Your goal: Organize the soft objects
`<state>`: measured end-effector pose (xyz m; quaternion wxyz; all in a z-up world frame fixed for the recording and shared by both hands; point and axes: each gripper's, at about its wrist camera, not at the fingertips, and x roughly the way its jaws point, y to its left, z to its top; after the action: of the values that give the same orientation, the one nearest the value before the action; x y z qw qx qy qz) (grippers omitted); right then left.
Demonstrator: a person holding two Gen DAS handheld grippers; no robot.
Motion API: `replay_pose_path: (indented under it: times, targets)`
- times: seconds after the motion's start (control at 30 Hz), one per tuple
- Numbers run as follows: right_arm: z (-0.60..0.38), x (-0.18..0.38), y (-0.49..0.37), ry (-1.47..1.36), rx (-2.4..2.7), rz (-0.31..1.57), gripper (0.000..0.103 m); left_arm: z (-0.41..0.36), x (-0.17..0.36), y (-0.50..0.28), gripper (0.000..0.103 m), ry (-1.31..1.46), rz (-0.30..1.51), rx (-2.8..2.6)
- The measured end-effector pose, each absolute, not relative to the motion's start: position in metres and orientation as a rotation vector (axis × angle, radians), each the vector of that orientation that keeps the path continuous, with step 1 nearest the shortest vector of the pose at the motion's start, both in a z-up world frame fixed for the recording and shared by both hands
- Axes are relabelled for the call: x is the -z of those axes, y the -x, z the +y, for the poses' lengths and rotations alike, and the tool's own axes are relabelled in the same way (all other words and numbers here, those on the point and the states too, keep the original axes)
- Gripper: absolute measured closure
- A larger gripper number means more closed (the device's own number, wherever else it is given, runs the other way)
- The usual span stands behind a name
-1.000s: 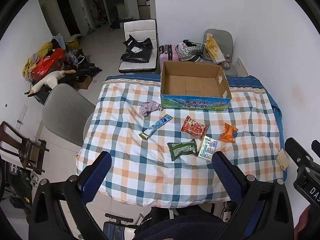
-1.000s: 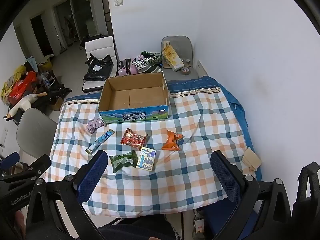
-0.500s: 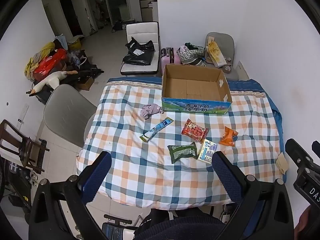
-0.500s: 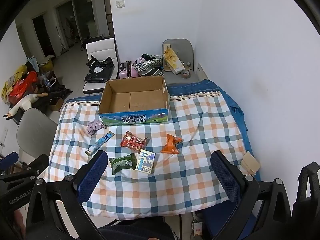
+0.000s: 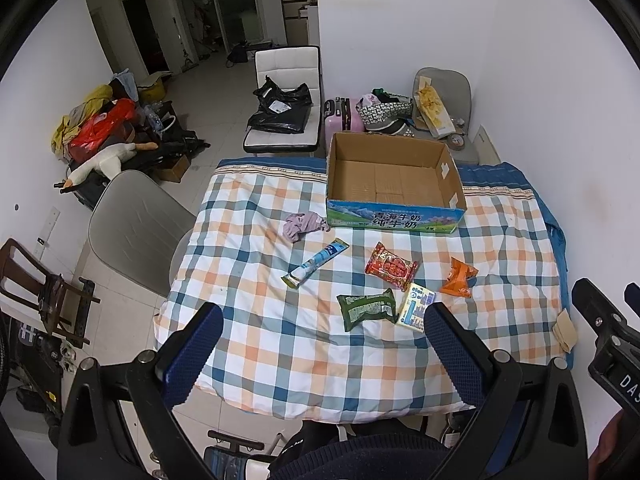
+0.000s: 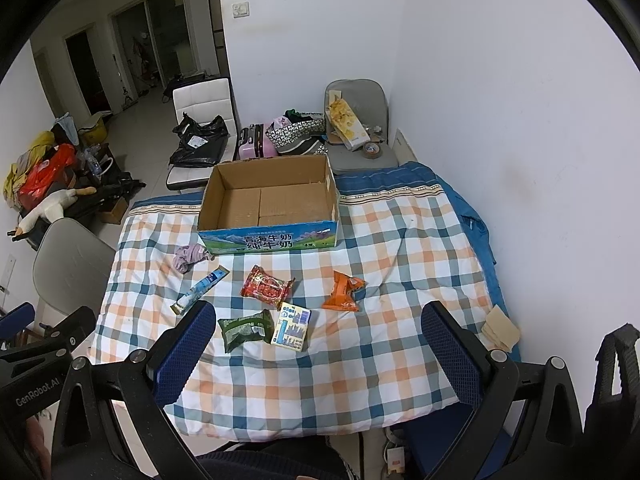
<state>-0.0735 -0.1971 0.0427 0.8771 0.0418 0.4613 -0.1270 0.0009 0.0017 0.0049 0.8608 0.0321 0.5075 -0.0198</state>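
Observation:
An empty cardboard box [image 5: 394, 184] [image 6: 272, 204] stands at the far side of the checked table [image 5: 280, 344] [image 6: 400, 360]. In front of it lie a lilac cloth [image 5: 302, 225] [image 6: 191, 256], a blue tube pack [image 5: 316, 263] [image 6: 201, 289], a red snack pack [image 5: 391, 266] [image 6: 266, 286], an orange pack [image 5: 459, 276] [image 6: 344, 290], a green pack [image 5: 366, 309] [image 6: 246, 329] and a small white-blue carton [image 5: 416, 307] [image 6: 292, 325]. My left gripper [image 5: 322, 356] and right gripper [image 6: 316, 354] are both open and empty, held high above the table's near edge.
A grey chair [image 5: 132, 220] stands left of the table. A white chair with a black bag [image 5: 286, 112], a pink suitcase [image 5: 340, 116] and a cluttered grey chair [image 5: 440, 108] stand behind it. A white wall is on the right. Beige paper [image 6: 500, 326] lies at the table's right edge.
Both grippers have risen and pulled back a little, so the table looks smaller and lower in both views. Nothing on the table has moved.

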Motion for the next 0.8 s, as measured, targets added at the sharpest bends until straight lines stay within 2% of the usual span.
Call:
replay_pose_path:
  times: [0.8]
  targets:
    - [-0.201,-0.045,0.066,-0.087,0.262,0.958,0.0,0.001,-0.015,-0.013,0.0,-0.074,1.054,0.04]
